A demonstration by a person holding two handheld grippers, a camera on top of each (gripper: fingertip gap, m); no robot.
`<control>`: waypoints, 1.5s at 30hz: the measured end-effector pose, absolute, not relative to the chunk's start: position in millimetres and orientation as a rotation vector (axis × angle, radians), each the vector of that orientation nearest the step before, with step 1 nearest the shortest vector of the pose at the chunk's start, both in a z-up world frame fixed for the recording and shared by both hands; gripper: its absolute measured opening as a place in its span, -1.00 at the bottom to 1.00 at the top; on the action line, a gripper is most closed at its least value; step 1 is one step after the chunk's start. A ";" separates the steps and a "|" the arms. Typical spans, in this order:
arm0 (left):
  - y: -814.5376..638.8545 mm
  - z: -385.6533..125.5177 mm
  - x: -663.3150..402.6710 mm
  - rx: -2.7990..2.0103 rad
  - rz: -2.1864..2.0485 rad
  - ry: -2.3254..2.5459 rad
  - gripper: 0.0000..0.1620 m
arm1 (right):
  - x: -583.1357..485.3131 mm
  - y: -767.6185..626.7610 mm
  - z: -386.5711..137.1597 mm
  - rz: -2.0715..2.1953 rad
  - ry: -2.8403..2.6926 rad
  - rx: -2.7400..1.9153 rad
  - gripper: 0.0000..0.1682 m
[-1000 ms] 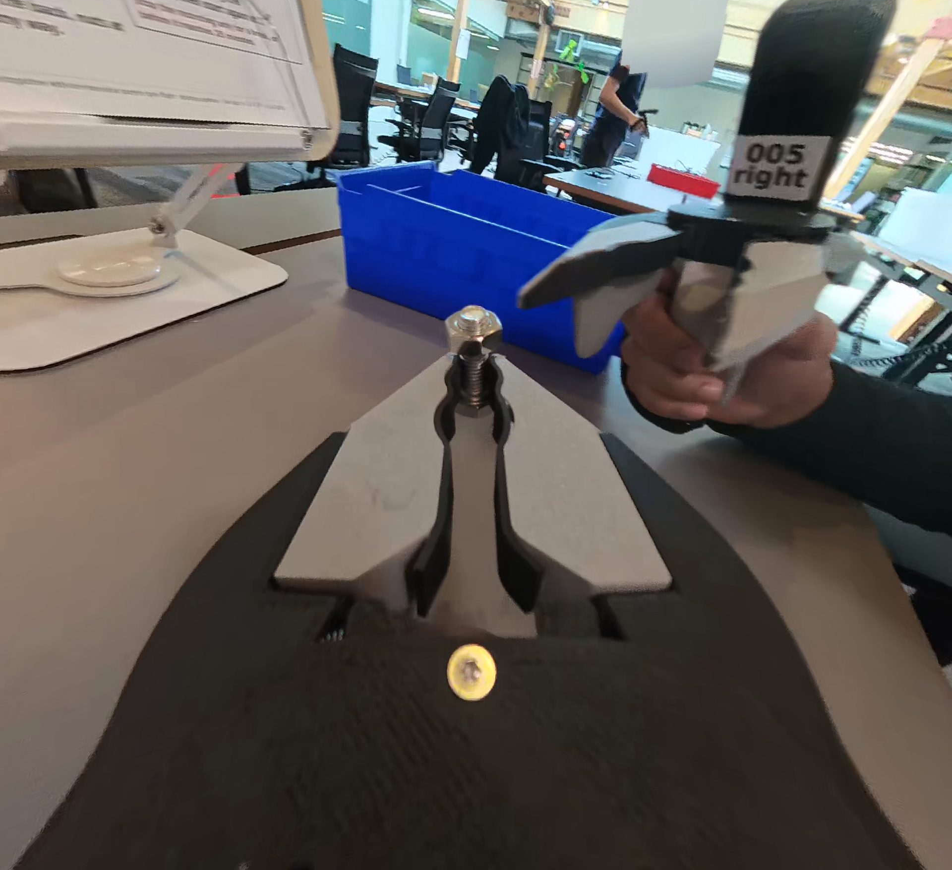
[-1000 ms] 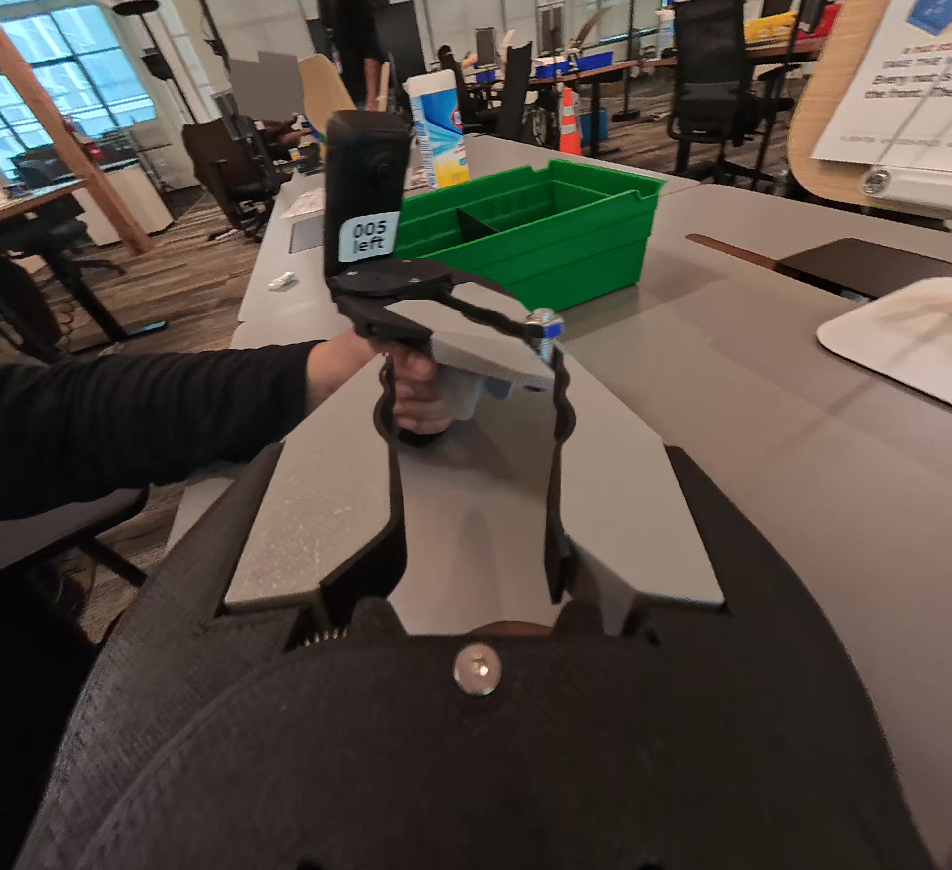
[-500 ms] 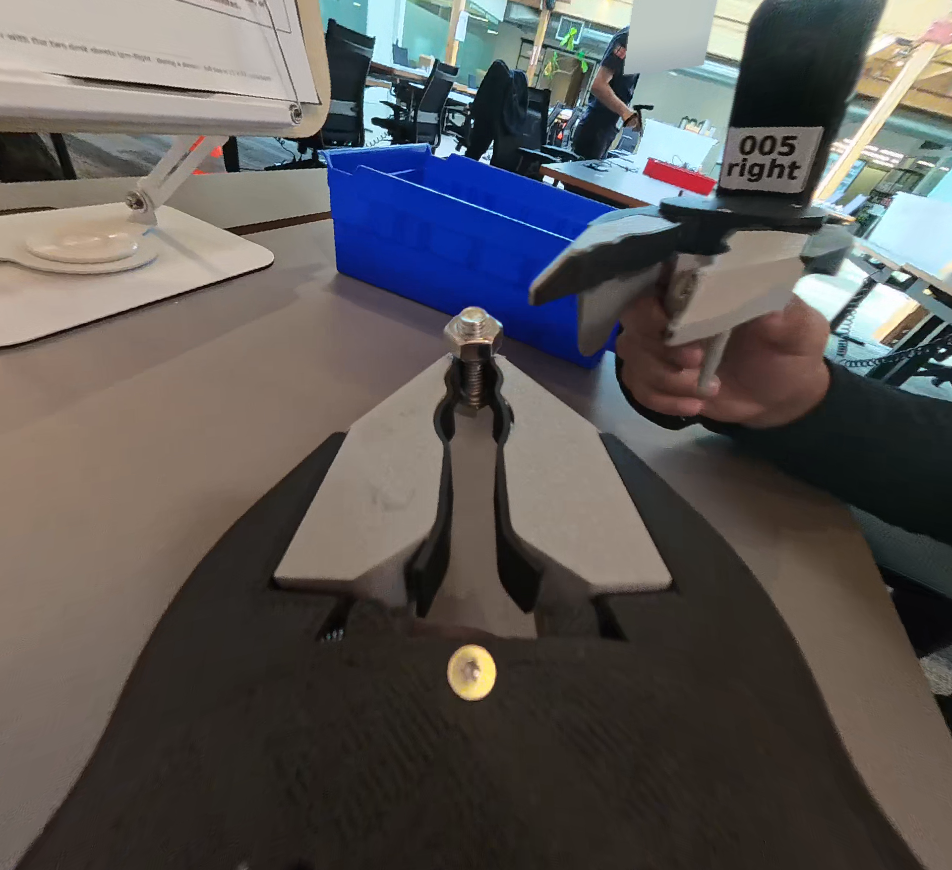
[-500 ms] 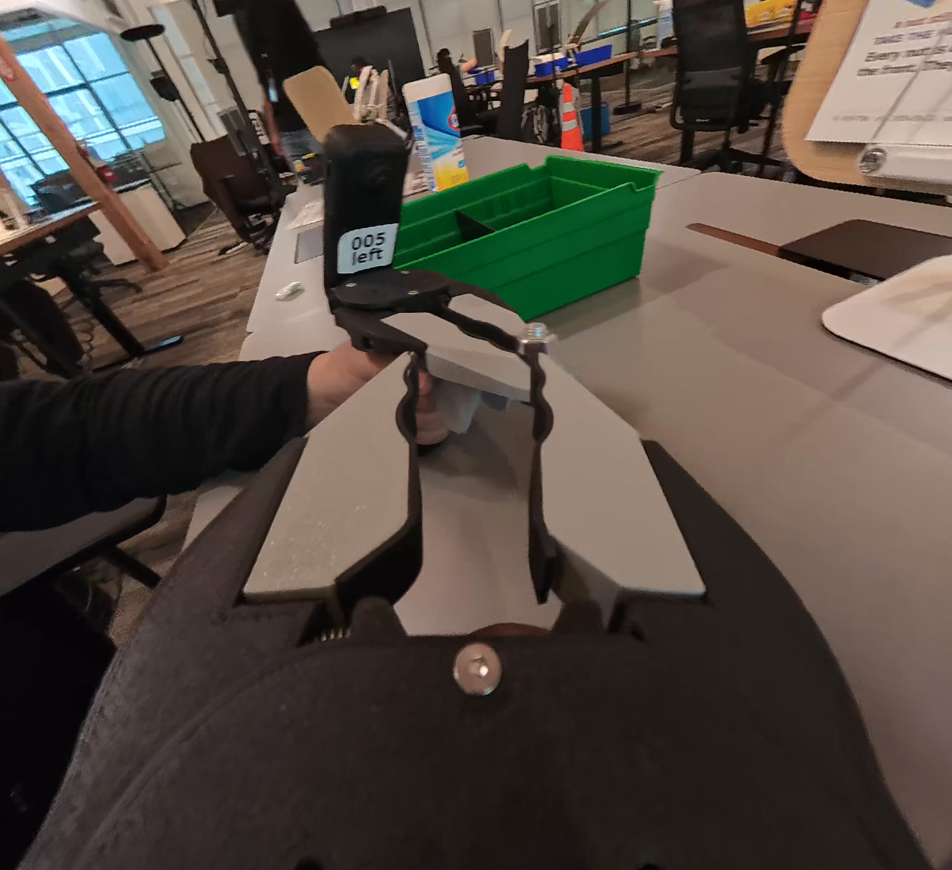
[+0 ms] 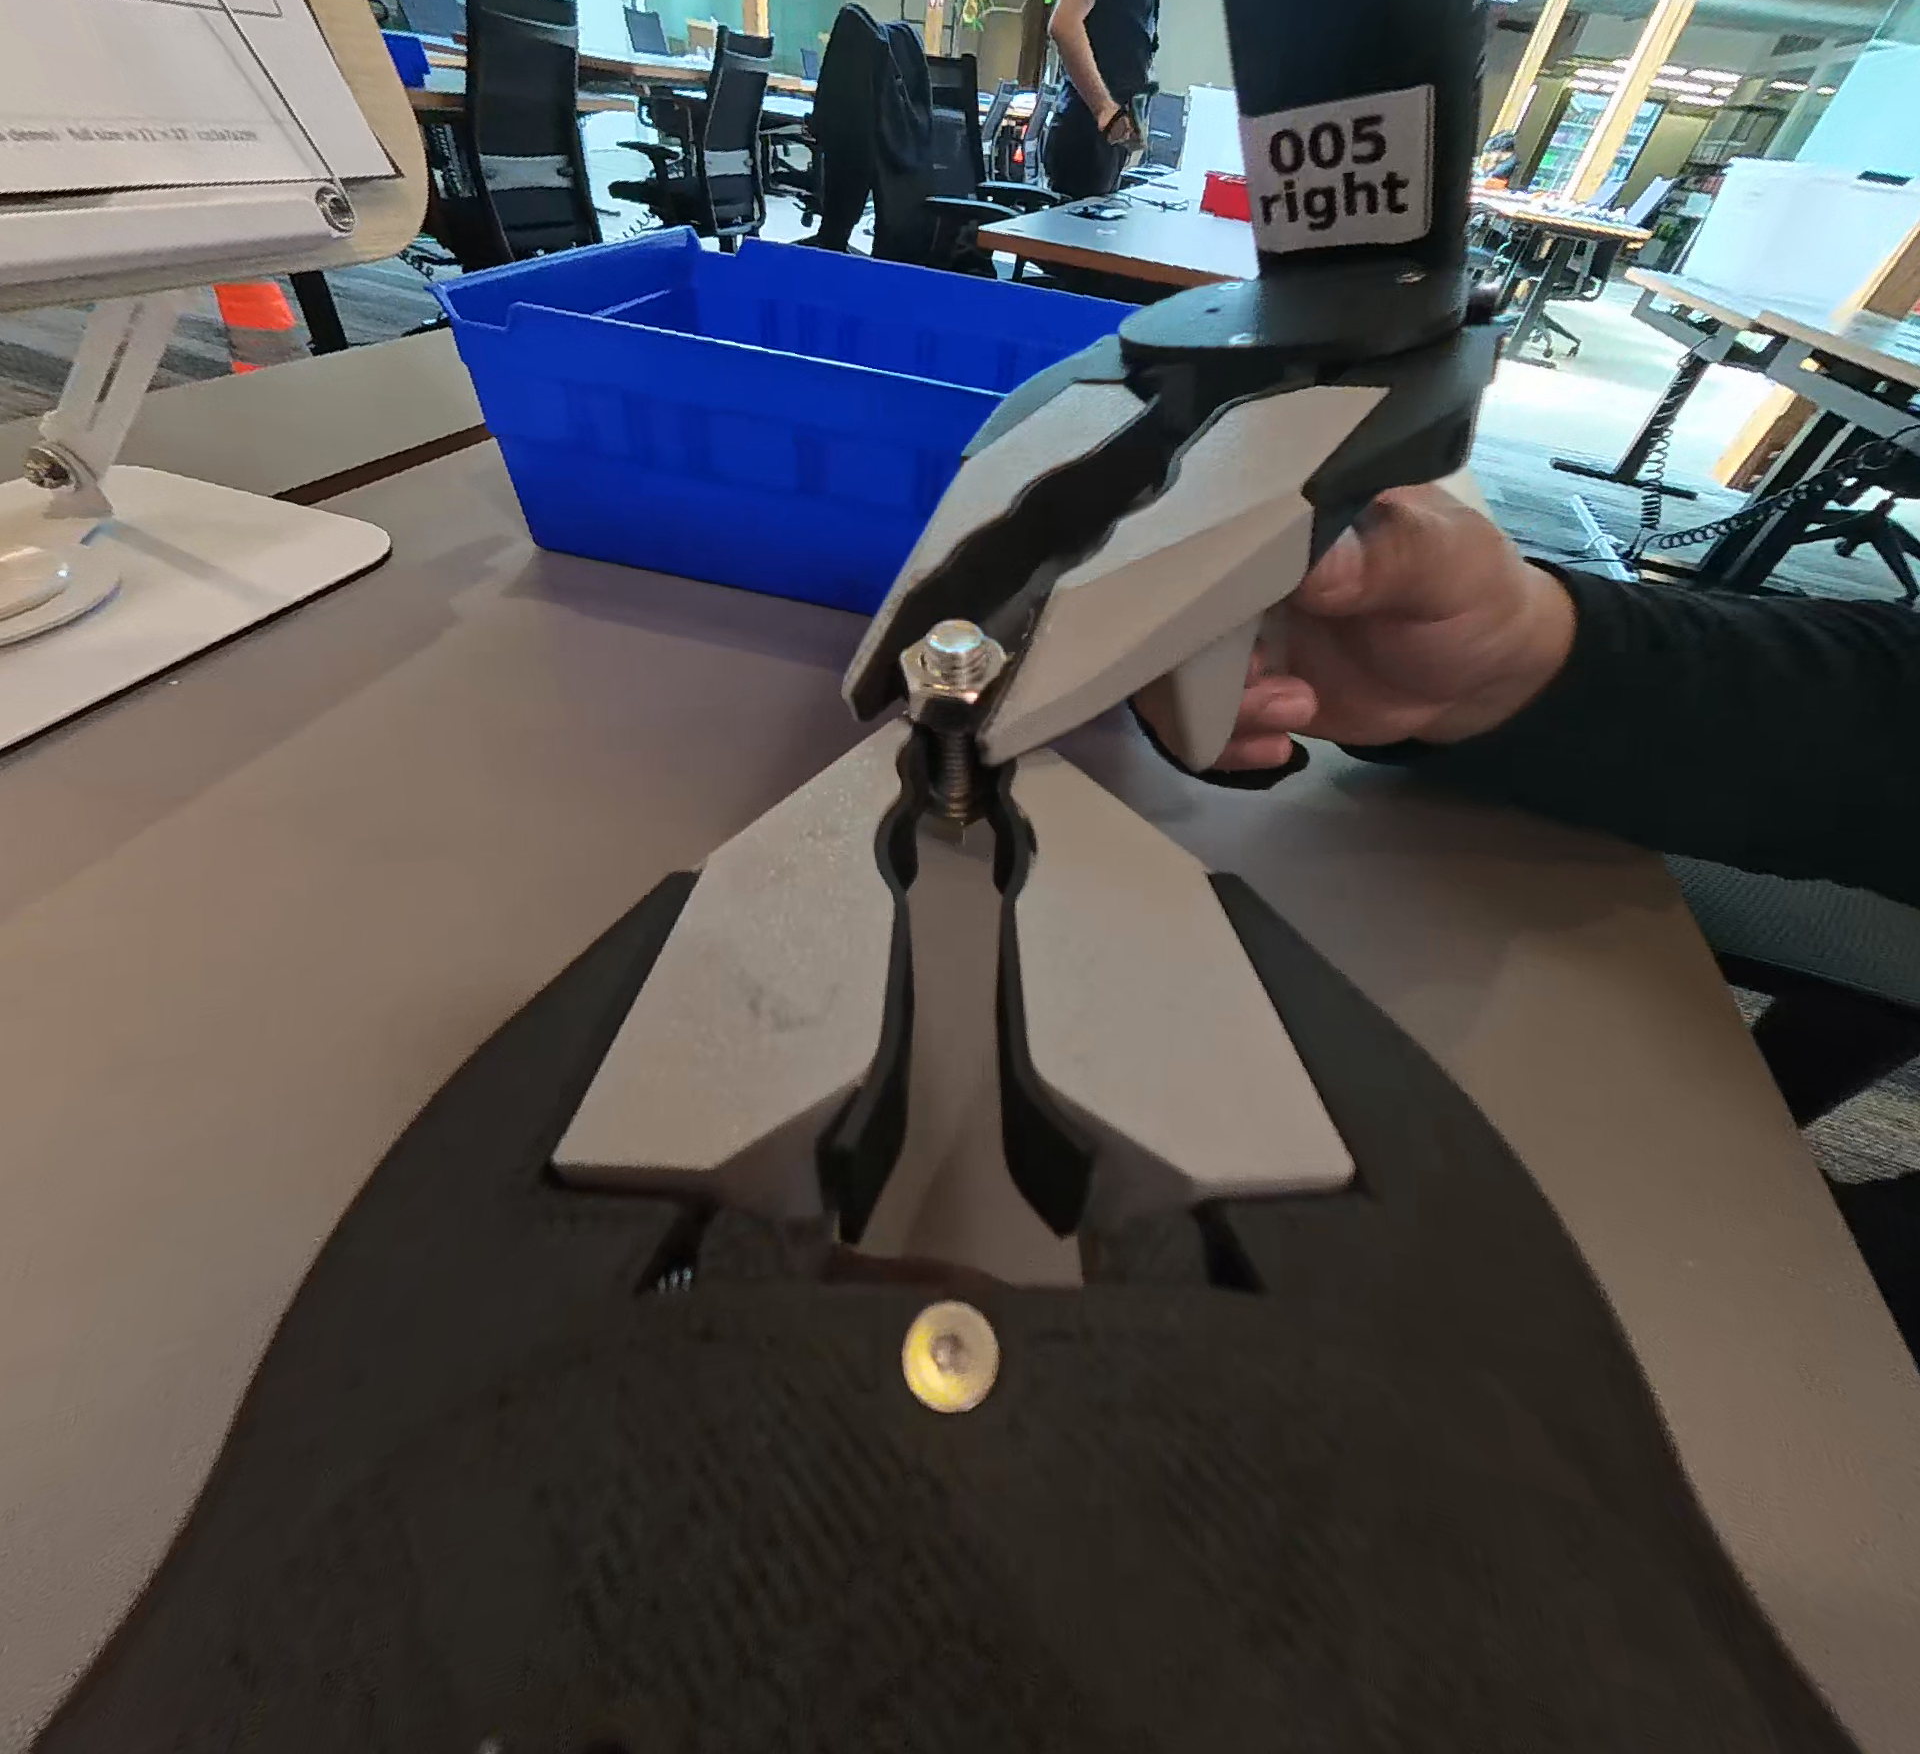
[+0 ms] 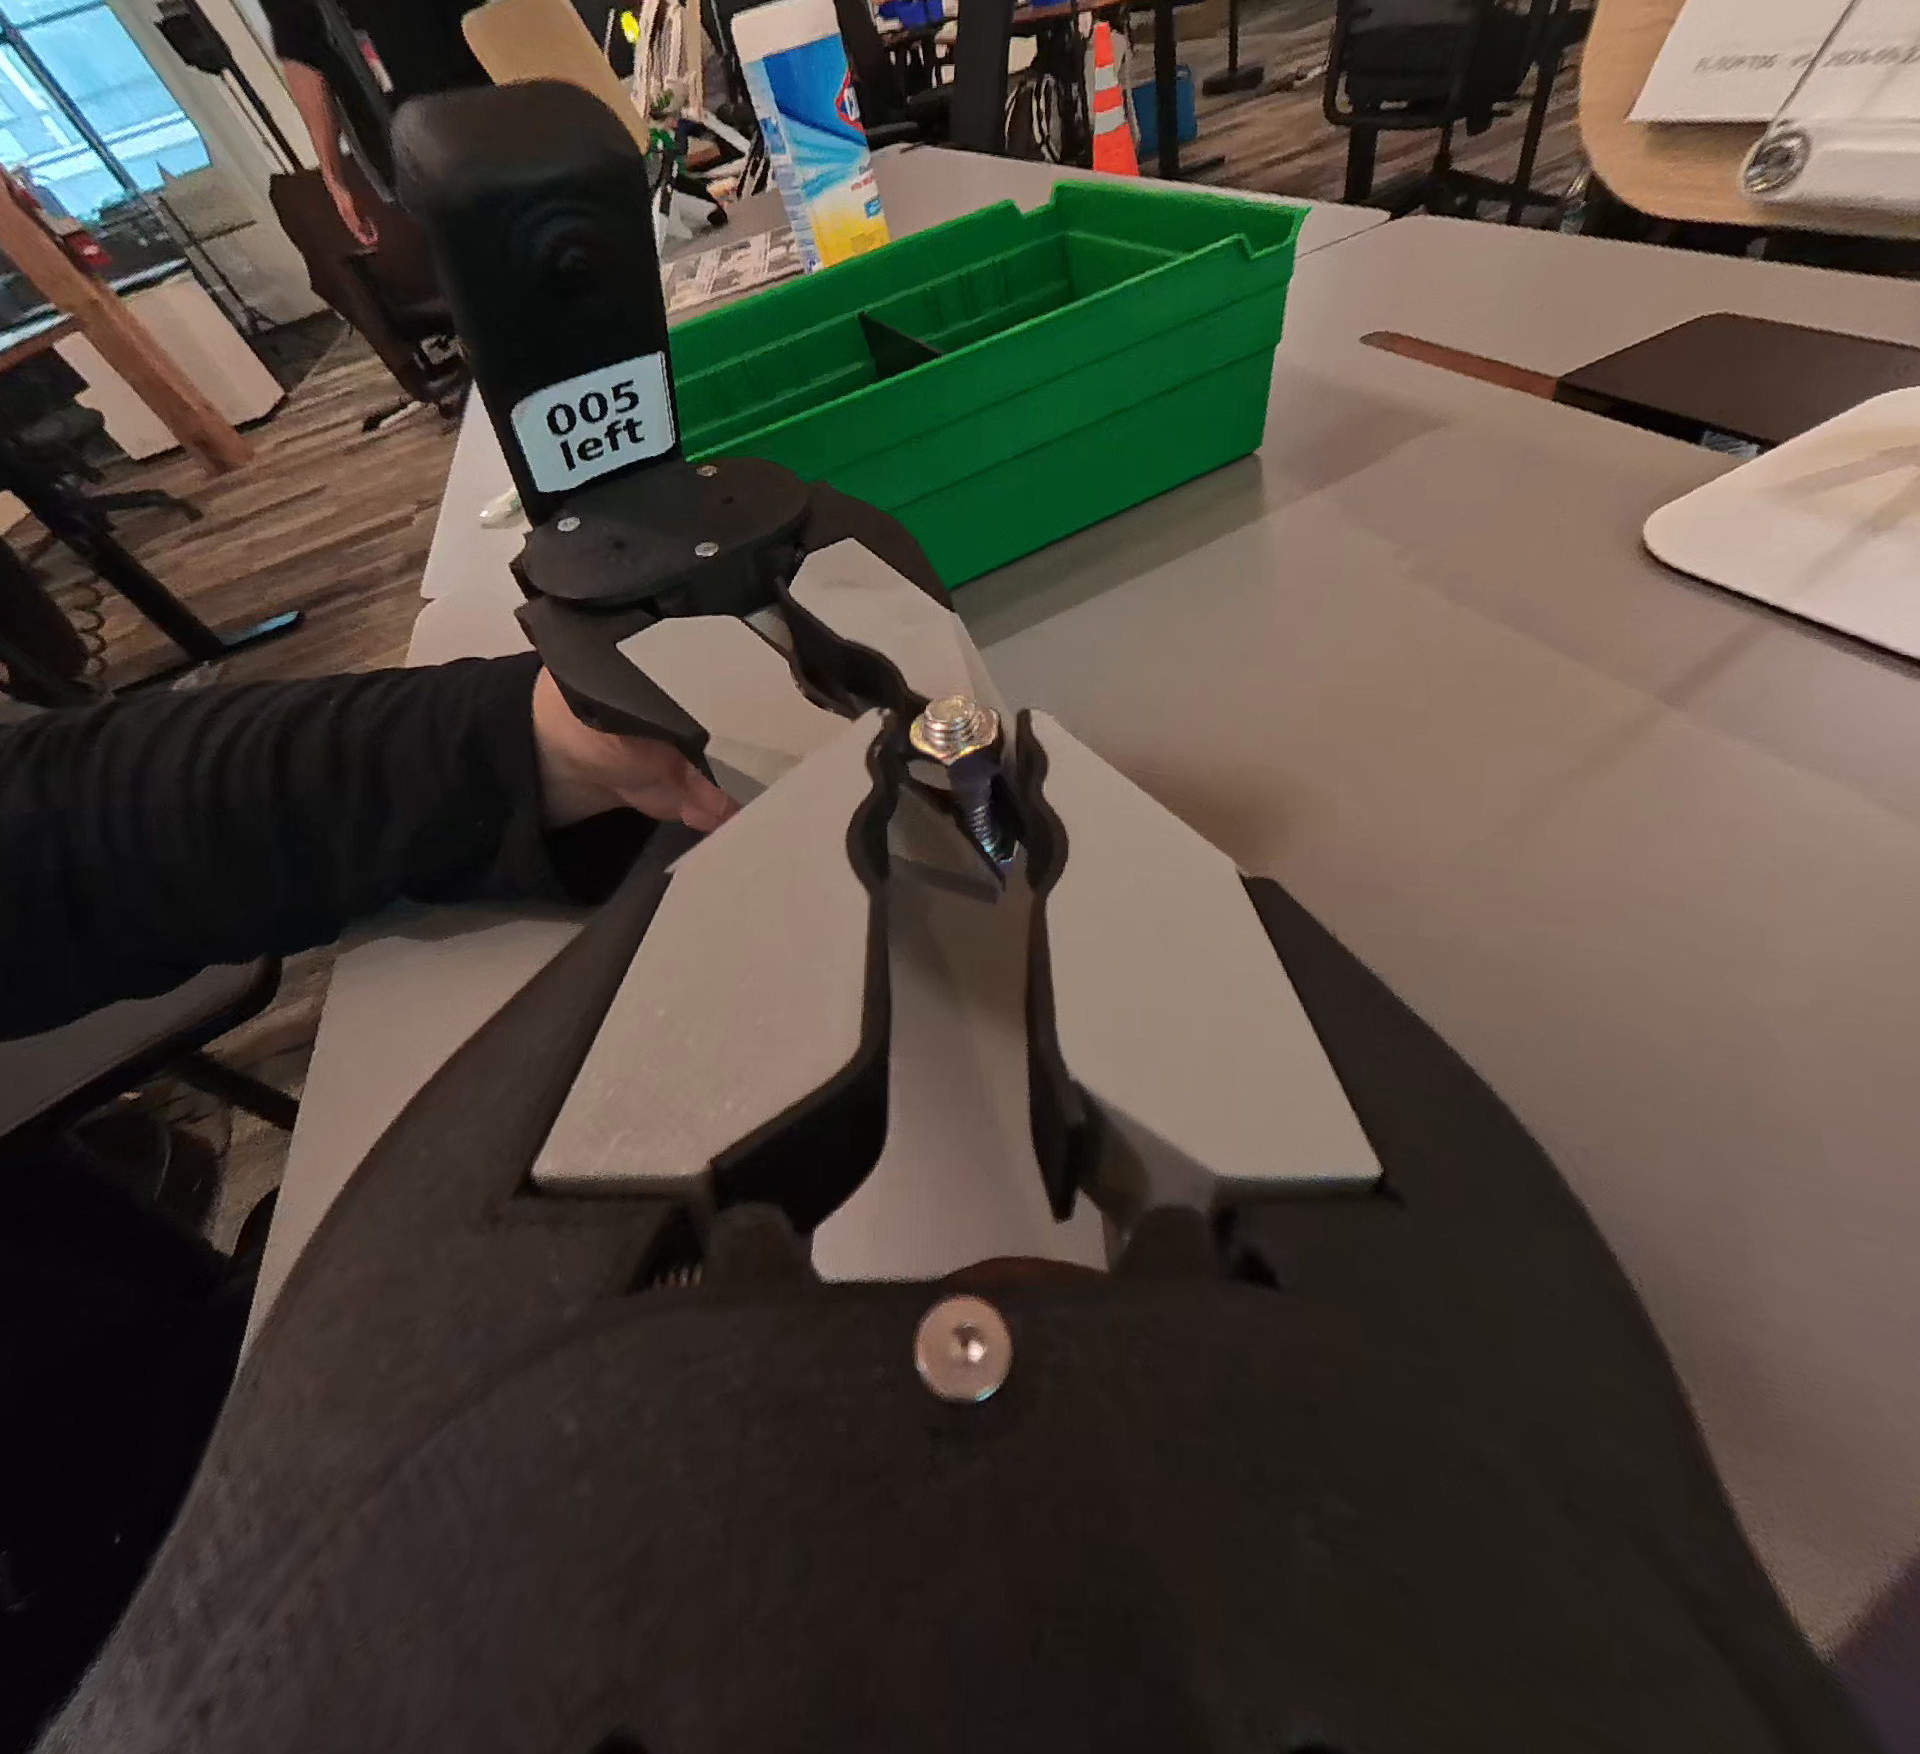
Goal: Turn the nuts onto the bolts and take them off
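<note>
Jaws on the left gripper [image 5: 951, 795] are clamped tight on the upright bolt [image 5: 948, 774] over the grey table [image 5: 312, 873], while the right gripper [image 6: 954, 748] has pinched its tips around the nut [image 6: 954, 736] up top.

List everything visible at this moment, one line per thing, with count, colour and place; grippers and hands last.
bolt: 1, silver, upright in the left gripper's tips.
nut: 1, silver, near the bolt's top, between the right gripper's tips.
blue bin: 1, on the table behind the grippers.
green bin: 1, divided, on the table.
wipes canister: 1, white and blue, behind the green bin.
document stand: 1, white.
table: 1, grey.
left gripper: shut on bolt.
right gripper: shut on nut.
hands: 2, black sleeves.
</note>
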State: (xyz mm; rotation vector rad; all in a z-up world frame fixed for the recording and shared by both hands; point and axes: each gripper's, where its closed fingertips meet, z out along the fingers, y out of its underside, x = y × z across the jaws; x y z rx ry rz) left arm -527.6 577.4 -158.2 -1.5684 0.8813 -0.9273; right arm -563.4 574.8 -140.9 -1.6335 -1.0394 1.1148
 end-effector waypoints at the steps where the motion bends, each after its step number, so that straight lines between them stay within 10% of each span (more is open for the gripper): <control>1: 577.6 -158.7 -527.5 -1.573 -0.929 0.880 -0.93 | -564.1 574.7 -141.8 1.113 -1.041 -1.636 -0.78; 27: 578.7 -160.1 -526.6 -1.590 -0.941 0.874 -0.50 | -552.8 586.2 -128.6 1.013 -0.944 -1.618 -0.83; 39: 588.5 -160.9 -533.3 -1.630 -0.944 0.802 -0.59 | -406.8 630.0 -24.1 0.415 -0.564 -1.375 -0.83; 45: 588.5 -162.7 -532.0 -1.641 -0.941 0.811 -0.60 | -318.4 686.2 -89.1 0.181 -0.438 -1.763 -0.82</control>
